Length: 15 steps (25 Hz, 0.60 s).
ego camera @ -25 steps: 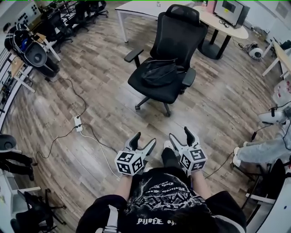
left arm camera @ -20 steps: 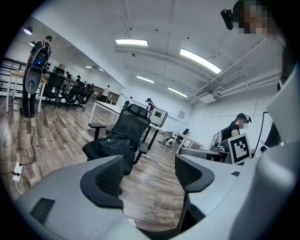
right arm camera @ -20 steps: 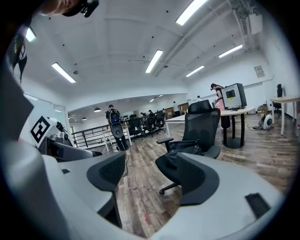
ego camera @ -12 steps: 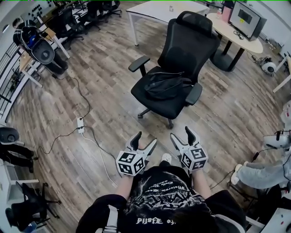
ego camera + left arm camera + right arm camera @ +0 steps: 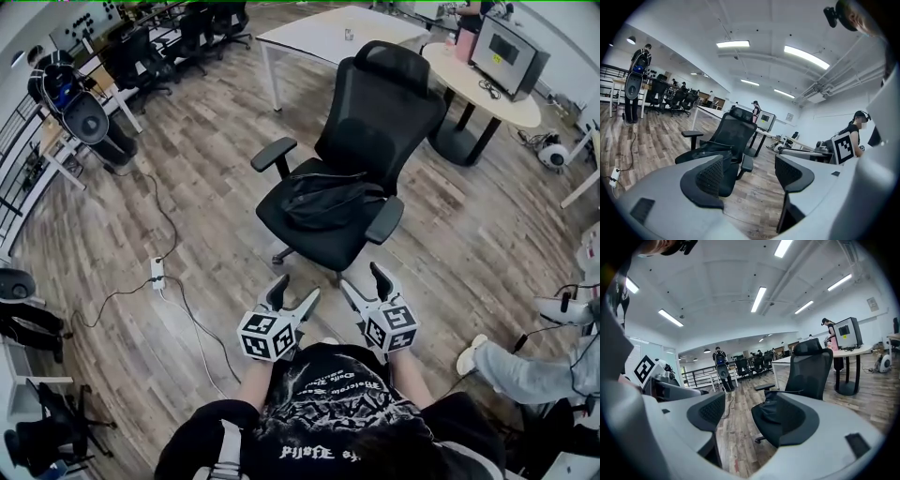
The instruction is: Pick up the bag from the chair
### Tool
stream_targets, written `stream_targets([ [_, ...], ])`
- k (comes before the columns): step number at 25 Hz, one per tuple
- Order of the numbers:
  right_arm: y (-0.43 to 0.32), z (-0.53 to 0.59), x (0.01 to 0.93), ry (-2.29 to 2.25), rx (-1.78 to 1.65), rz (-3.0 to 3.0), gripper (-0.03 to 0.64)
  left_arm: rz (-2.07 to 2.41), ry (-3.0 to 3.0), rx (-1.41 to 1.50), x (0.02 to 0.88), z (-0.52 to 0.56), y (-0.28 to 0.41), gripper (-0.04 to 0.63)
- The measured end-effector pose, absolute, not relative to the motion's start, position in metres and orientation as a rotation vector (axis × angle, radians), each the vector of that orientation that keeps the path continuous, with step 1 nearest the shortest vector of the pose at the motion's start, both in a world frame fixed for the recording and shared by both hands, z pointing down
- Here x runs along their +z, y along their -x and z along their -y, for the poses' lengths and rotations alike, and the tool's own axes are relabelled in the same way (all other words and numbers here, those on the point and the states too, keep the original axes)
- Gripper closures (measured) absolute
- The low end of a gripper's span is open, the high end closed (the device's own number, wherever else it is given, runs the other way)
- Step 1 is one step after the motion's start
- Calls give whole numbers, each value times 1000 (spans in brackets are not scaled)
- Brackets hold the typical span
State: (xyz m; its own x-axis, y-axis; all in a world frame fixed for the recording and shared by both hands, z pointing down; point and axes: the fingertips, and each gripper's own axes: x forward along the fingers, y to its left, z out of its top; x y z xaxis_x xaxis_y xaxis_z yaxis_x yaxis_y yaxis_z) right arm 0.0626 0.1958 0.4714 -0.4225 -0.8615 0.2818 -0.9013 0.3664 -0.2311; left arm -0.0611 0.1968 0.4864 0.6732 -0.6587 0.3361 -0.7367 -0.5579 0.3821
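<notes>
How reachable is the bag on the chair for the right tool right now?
Probably not yet. The right tool, jaws apart and empty, is held short of the chair, and the bag lies further back on it. Nothing blocks the approach, so stepping closer should do it.

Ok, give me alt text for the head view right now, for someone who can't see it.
A black bag lies on the seat of a black office chair that stands on a wood floor. The left gripper and right gripper are short of the chair, both open and empty.
</notes>
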Motion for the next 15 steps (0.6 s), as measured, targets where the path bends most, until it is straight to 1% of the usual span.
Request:
stream_targets([
  [6, -77, -196, 484, -1605, 592, 2478, 259, 1048, -2362, 220, 495, -194, 43, 244],
  [15, -74, -172, 501, -1598, 599, 2468, 261, 949, -2396, 257, 515, -160, 26, 244],
])
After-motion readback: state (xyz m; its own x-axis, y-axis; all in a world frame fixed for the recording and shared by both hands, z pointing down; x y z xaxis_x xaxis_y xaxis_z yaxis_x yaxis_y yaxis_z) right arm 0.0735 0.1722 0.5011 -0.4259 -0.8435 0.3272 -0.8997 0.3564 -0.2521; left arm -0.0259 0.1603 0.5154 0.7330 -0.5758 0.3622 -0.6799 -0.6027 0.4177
